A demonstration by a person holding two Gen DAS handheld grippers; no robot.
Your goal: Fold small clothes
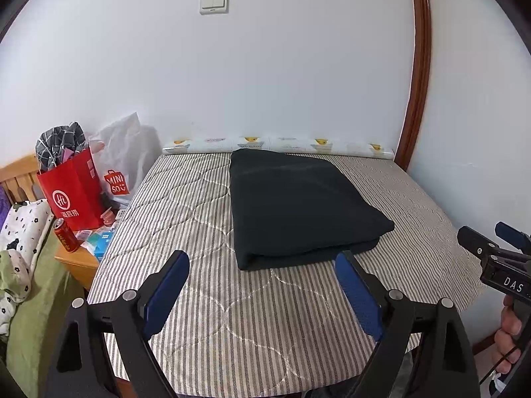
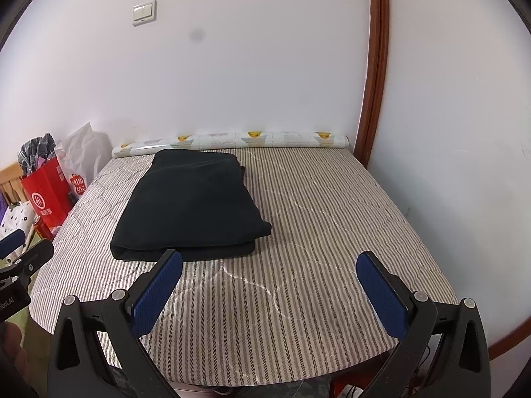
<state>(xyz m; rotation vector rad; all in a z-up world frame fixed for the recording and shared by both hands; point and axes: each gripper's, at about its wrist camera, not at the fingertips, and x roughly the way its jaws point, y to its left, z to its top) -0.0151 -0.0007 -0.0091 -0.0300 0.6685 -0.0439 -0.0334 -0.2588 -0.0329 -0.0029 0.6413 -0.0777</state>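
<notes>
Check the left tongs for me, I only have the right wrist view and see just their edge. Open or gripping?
Observer: Open. The left tongs stand wide apart with nothing between the pads, near the front edge of the folded dark garment.
Operator: Anything loose left of the bed?
Observer: A red can stands upright on the wooden nightstand, beside the red bag.
Operator: How do my right tongs look from outside?
Observer: The right tongs are off to the garment's right, clear of it.
</notes>
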